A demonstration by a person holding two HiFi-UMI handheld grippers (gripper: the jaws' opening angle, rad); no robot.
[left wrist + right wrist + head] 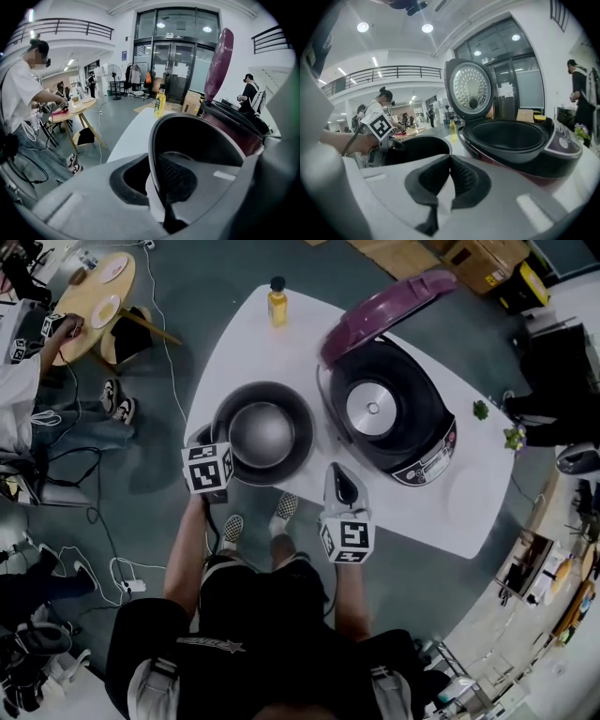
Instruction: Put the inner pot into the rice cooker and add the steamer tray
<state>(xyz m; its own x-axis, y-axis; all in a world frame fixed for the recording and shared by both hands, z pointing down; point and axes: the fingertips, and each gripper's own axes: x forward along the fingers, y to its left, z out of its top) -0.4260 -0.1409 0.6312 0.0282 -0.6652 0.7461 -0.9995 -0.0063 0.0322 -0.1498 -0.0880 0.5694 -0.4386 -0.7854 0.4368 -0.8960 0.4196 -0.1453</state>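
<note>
Clamping left gripper (157, 180) onto near-left rim of dark grey round metal inner pot (262, 432). Resting pot at near edge of white tabletop (281, 352), just left of lid-raised maroon rice cooker (427, 427). Hovering right gripper (449, 180), jaws together, empty, over near edge.

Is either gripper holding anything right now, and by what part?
The left gripper is clamped on the inner pot by its rim; the right gripper is shut and empty.
</note>
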